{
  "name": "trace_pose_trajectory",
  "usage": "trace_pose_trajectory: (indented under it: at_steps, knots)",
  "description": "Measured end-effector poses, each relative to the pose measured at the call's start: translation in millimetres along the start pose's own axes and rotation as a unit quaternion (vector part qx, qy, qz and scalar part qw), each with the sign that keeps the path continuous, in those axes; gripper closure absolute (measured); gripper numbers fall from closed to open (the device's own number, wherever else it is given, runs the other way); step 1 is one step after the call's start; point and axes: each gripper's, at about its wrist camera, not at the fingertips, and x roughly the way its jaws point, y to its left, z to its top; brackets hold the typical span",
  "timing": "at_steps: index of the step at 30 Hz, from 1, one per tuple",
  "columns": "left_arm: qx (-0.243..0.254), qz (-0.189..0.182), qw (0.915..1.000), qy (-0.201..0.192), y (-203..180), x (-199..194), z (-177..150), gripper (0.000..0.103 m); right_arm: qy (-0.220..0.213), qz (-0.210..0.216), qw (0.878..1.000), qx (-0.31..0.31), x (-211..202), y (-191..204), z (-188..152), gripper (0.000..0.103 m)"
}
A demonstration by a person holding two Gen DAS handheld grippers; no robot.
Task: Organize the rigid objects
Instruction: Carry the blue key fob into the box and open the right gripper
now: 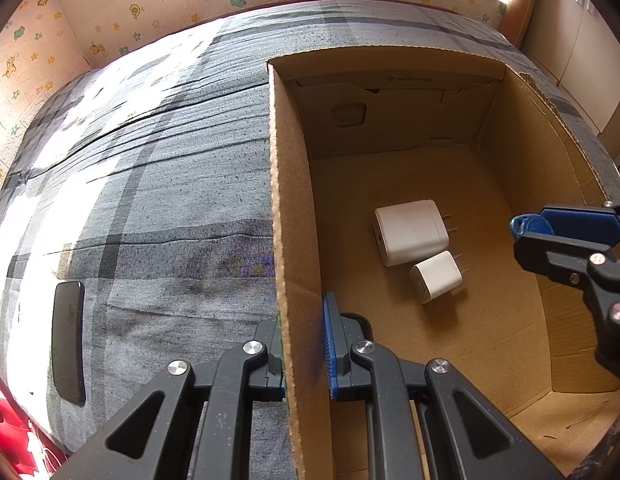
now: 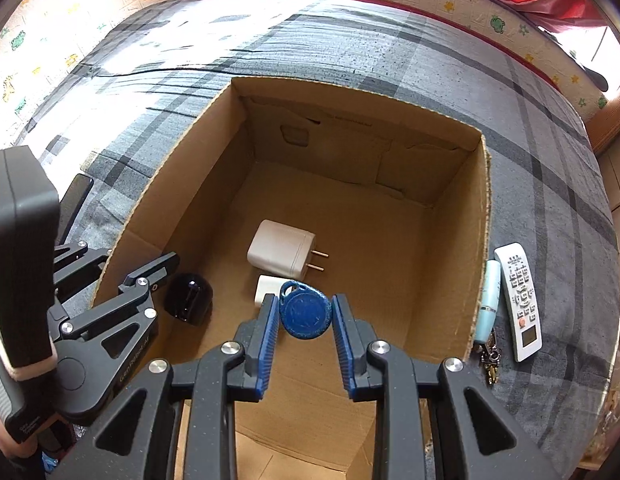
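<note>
So far, three things can be counted inside the cardboard box (image 2: pixel 484 216), which stands on a bed (image 2: pixel 550 168) spread with a grey checked sheet. A large white charger (image 2: pixel 280 250) and a small white charger (image 1: pixel 435 276) lie touching each other near the middle of the box floor, and a black rounded object (image 2: pixel 188 298) sits by the left wall.

The right tongs (image 2: pixel 305 322) are clamped on a blue key tag (image 2: pixel 306 314), which is held above the box floor, just over the small charger; it has not yet been set down.

The left tongs (image 1: pixel 302 344) are closed on the left wall of the box, one finger outside and one inside, so the box is judged to be steadied.

Left outside are a white remote control (image 2: pixel 520 300) and a pale blue tube with keys (image 2: pixel 488 300), both just beside the right wall, and a dark flat phone-like object (image 1: pixel 68 344) on the sheet well apart from the left wall. By this count the task is judged to be roughly half done.
</note>
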Motion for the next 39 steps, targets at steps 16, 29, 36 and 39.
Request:
trace_pose_trajectory:
  at_steps: [16, 29, 36, 39]
  knots:
    - [0.000, 0.000, 1.0000, -0.001, -0.5, 0.5, -0.8, 0.089, 0.042, -0.004, 0.999, 0.016, 46.0, 3.8, 2.2, 0.074]
    - [0.001, 0.000, 1.0000, -0.001, -0.4, 0.3, -0.8, 0.089, 0.034, 0.003, 0.999, 0.020, 38.9, 0.2, 0.4, 0.068]
    - [0.001, 0.001, 1.0000, -0.001, -0.3, 0.1, -0.6, 0.089, 0.019, 0.006, 1.000, 0.021, 26.7, -1.4, -0.3, 0.057]
    - [0.002, 0.001, 1.0000, 0.000, -0.3, 0.0, -0.7, 0.089, 0.013, 0.007, 1.000, 0.022, 21.3, -0.7, -2.5, 0.056]
